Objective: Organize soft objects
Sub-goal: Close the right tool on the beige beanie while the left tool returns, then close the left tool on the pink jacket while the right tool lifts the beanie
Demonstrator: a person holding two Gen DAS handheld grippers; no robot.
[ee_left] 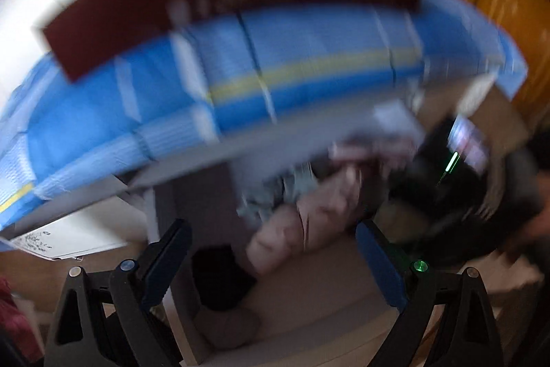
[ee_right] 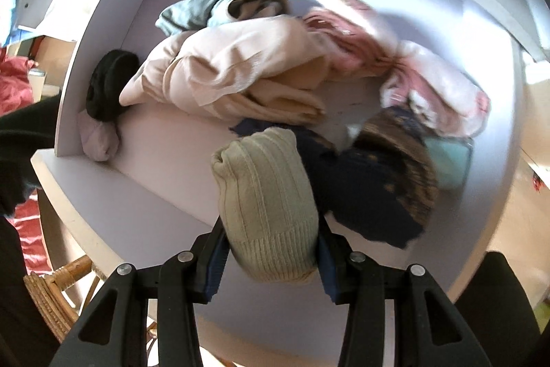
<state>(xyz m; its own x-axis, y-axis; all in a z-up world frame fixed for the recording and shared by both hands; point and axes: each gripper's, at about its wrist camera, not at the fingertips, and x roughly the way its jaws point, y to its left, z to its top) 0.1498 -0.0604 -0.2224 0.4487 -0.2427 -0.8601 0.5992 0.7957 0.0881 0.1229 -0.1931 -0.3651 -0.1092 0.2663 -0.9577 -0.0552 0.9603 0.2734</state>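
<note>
My right tongs (ee_right: pixel 271 250) clamped on a rolled beige sock (ee_right: pixel 264 205) above the white shelf (ee_right: pixel 165 167), beside heaped clothes (ee_right: pixel 240 71), my left tongs (ee_left: pixel 275 246) spread wide, holding nothing.

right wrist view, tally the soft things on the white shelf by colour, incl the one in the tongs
Pale green ribbed knit sock, in the right tongs: 1
Black rolled bundle: 1
Lilac rolled bundle: 1
Cream-pink garment: 1
Pink and white fleecy item: 1
Navy and brown patterned knit: 1
Grey-blue item: 1
Total: 7 distinguishable; the pile is blurred.
</note>
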